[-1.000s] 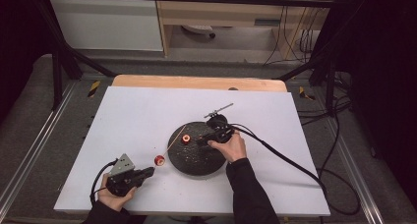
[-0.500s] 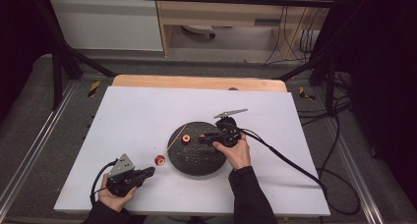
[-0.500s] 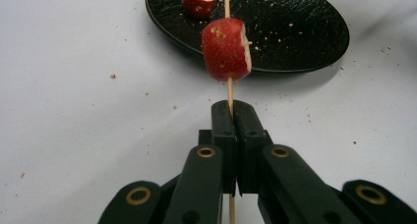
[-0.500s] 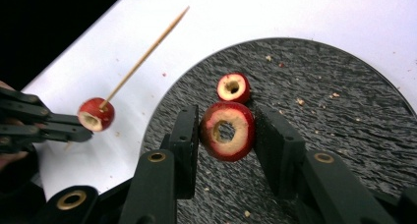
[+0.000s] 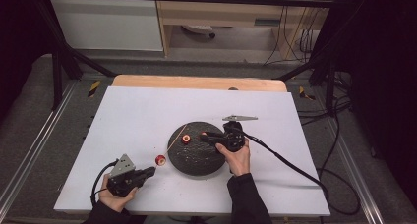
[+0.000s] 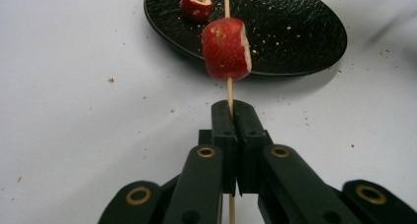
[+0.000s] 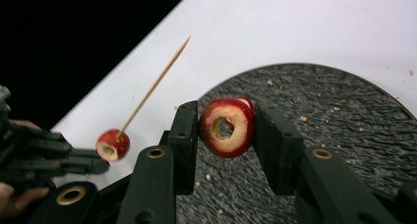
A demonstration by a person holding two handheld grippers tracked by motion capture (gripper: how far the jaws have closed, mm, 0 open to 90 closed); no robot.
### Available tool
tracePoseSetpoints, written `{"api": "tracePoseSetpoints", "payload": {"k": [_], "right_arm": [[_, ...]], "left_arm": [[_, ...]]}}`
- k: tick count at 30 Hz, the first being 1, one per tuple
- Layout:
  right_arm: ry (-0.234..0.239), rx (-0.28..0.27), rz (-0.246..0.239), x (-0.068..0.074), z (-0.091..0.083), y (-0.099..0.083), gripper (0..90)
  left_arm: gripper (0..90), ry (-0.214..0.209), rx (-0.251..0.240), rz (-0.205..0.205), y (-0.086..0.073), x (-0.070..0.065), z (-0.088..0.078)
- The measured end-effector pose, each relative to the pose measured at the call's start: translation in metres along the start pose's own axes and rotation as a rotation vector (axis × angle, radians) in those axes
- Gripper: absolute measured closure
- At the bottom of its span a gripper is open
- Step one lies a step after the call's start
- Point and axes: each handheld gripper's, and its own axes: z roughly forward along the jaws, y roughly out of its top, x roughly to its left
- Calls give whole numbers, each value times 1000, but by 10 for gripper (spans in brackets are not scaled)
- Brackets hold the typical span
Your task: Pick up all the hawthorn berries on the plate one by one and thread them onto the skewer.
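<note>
Left fingers (image 6: 231, 111) pinching skewer (image 6: 229, 89); right fingers (image 7: 227, 130) pinching fruit ring (image 7: 227, 128) over black plate (image 7: 344, 116); loose piece (image 6: 196, 5) there.

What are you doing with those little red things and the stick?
A person is threading cored red fruit pieces onto a wooden skewer. The left gripper is shut on the skewer, which already carries one fruit piece just past the jaws. The right gripper holds a ring-shaped fruit piece above the black plate. Another piece lies on the plate. The ring is not yet on the skewer.
</note>
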Motion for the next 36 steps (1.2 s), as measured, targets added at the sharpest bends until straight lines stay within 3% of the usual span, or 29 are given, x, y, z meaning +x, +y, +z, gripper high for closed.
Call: {"api": "tracePoseSetpoints", "payload": {"k": [13,36], "right_arm": [[20,-203,106,-4,2,-18,635],[34,-427,199,2,15,-28,636]], "left_arm": [[882,-4,-14,-13,1,-1,0],[882,-1,-38,-31,2,-5,1]]}}
